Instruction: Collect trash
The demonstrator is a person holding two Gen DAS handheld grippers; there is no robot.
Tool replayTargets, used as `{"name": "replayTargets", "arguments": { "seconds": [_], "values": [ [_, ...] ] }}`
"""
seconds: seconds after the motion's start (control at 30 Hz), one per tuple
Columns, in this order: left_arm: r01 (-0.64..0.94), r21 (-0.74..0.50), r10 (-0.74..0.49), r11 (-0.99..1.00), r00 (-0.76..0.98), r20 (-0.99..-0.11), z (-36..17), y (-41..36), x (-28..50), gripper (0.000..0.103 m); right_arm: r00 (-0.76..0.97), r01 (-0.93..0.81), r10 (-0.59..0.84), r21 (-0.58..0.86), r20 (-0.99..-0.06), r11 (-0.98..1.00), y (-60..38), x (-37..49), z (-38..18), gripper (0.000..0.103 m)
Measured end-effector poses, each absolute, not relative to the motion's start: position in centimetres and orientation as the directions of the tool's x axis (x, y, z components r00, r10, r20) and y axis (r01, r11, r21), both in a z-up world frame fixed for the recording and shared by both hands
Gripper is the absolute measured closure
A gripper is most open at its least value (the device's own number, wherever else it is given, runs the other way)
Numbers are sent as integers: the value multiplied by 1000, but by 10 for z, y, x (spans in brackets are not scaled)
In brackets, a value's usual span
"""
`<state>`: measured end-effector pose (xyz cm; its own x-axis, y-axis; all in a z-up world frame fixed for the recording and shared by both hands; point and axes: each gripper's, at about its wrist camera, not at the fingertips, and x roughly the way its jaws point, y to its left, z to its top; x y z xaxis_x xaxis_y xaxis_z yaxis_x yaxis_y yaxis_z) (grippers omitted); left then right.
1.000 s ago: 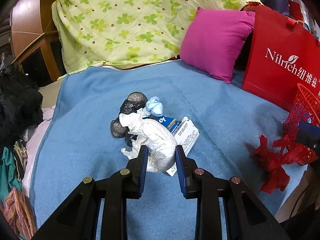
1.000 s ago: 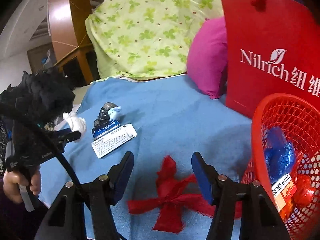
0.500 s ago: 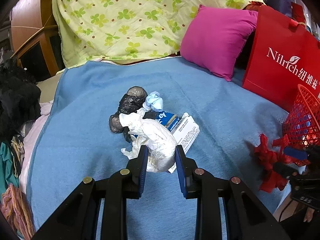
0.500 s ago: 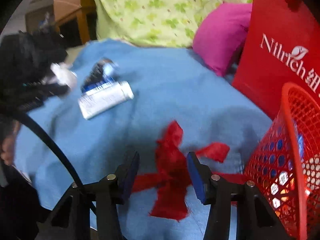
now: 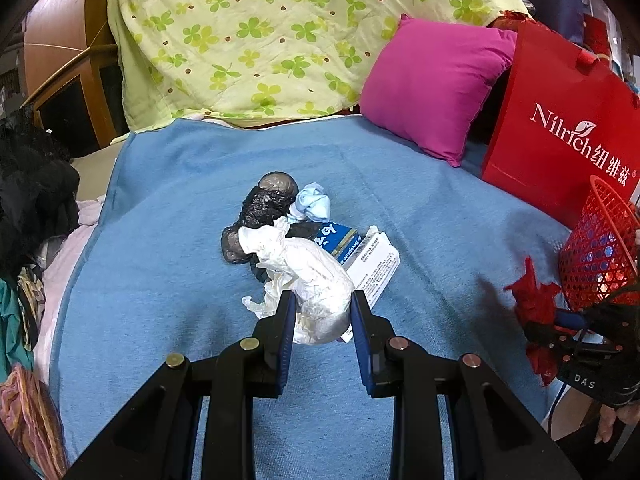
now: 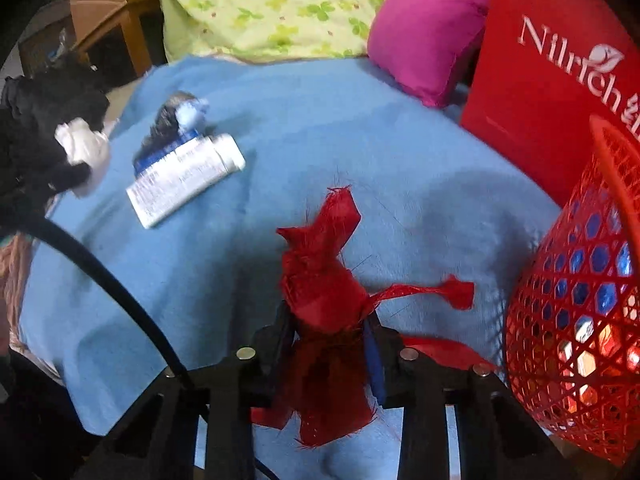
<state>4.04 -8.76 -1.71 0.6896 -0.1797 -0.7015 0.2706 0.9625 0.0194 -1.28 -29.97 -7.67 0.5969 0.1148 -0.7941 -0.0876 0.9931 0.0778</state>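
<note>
Red ribbon scrap (image 6: 324, 296) sits clamped between the right tongs (image 6: 330, 328), above the blue blanket (image 6: 320, 128), beside the red basket (image 6: 580, 320). White crumpled bag (image 5: 316, 280) is gripped in the left tongs (image 5: 322, 312), over 2 boxes (image 5: 360, 256).

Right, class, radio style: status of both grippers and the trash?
Left gripper shut on white wad. Right gripper shut on red ribbon. Red basket beside it, path clear.

Open blue blanket (image 5: 420, 200) mid-bed; trash pile (image 5: 288, 236) blocks centre-left, red basket (image 6: 580, 320) and red bag (image 6: 552, 92) wall right, pink pillow (image 5: 432, 88) behind; left edge blurred, probably clothes.
</note>
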Motion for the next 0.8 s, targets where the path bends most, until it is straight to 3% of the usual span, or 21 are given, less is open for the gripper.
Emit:
{"name": "replayTargets", "arguments": {
  "seconds": [0.2,0.33,0.57,0.8],
  "values": [
    [295,11,-204,955,685,-699,-18,-91,39,74,707,-120,219,192,-672,974,-298,-27,-44,69],
    [351,18,-251,936,704,-665,-13,-101,29,74,799,-158,274,252,-536,955,-306,-46,-16,69],
    [518,-31,-425,855,665,-614,0,-138,2,74,903,-146,256,314,-344,938,-337,-81,19,69],
    [692,-85,-606,717,558,-567,38,-204,-27,74,969,-51,145,409,-201,911,-399,-120,35,69]
  ]
}}
